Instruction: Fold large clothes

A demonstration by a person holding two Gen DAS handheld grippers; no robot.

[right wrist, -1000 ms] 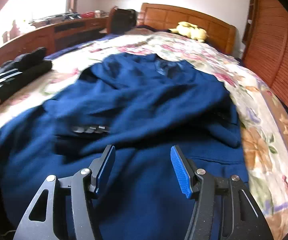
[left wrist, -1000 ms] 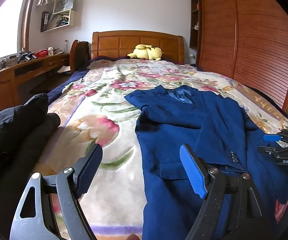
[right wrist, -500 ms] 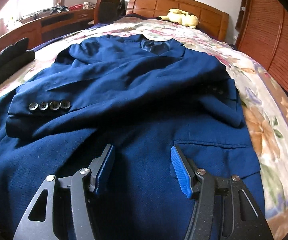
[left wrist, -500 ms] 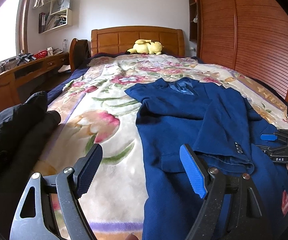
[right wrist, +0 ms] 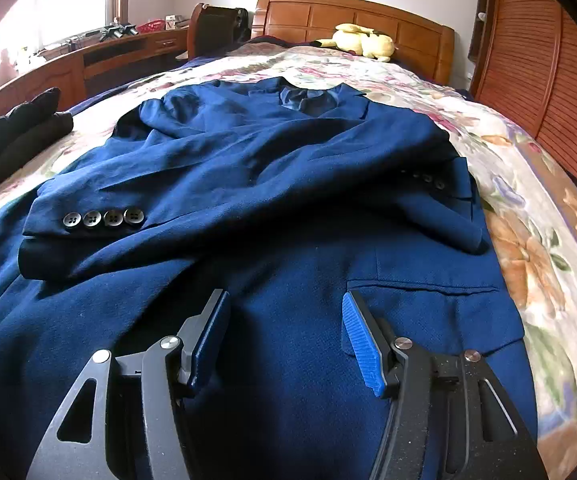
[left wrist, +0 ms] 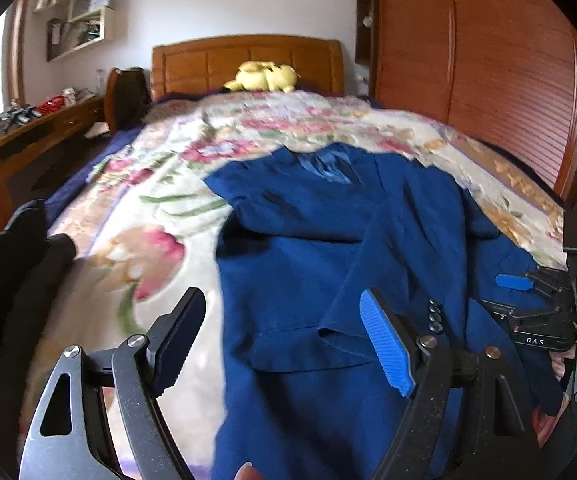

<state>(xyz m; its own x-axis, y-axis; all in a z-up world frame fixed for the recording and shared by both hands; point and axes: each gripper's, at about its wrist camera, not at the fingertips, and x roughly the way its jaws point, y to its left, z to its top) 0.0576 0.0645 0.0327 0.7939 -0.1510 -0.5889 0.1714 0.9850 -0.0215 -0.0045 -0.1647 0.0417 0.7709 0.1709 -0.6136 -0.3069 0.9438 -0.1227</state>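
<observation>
Your blue jacket lies flat on the flowered bedspread, collar toward the headboard and hem toward you, so its long axis runs straight away from both tongs. Both sleeves are already crossed over the chest; the buttoned cuff sits ahead and to the left of your right tongs.

Your right tongs stand apart with nothing between the jaws, low over the lower front panel, with the pocket flap just ahead and to their right. Your left tongs are also apart and empty (that view is blurred), hanging over the jacket's left edge: the left jaw is over bare bedspread, the right jaw over blue cloth.

The relation that matters is this: the hem lies nearest you, below and behind both sets of jaws, while the collar is far ahead. For a fold along the length I judge each tongs would take its own bottom corner, the right hand being the closer of the two to the cloth. The black clothes lie well off to the left, clear of the jacket.
</observation>
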